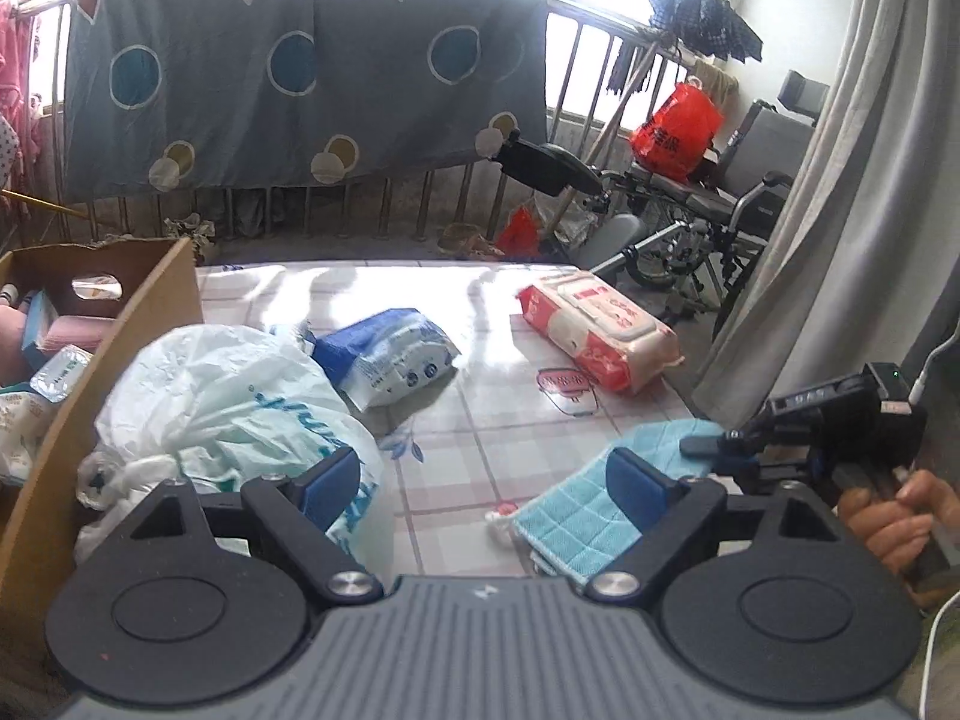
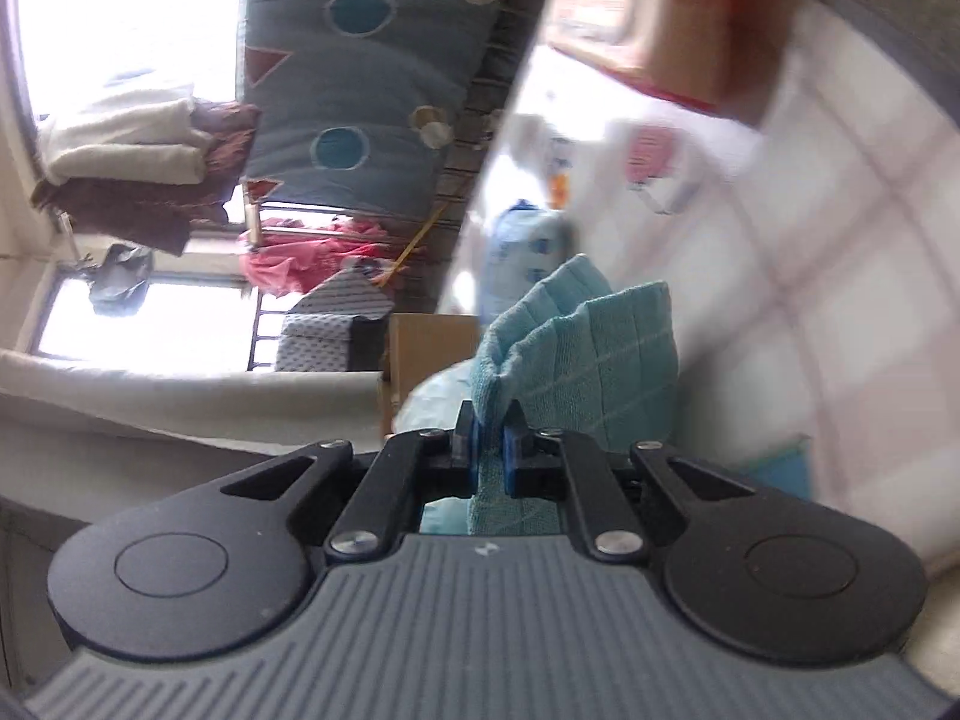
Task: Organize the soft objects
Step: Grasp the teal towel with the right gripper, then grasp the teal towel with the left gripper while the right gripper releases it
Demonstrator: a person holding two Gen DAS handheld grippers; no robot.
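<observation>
My left gripper (image 1: pixel 483 483) is open above the checked tabletop (image 1: pixel 480 420), with nothing between its pads. A crumpled white plastic bag (image 1: pixel 228 414) lies just behind its left finger. A teal quilted cloth (image 1: pixel 576 510) lies by its right finger. My right gripper (image 2: pixel 489 438) is shut on that teal cloth (image 2: pixel 576 354), which stands up folded from its pads. In the left wrist view the right gripper (image 1: pixel 708 450) comes in from the right, held by a hand (image 1: pixel 894 516). A blue pack (image 1: pixel 390 360) and a red wipes pack (image 1: pixel 600 330) lie farther back.
An open cardboard box (image 1: pixel 120 330) holding several items stands at the table's left edge. Behind the table are a railing with a hung grey blanket (image 1: pixel 300 78) and a wheelchair (image 1: pixel 720 204) with an orange bag. A curtain (image 1: pixel 840 240) hangs on the right.
</observation>
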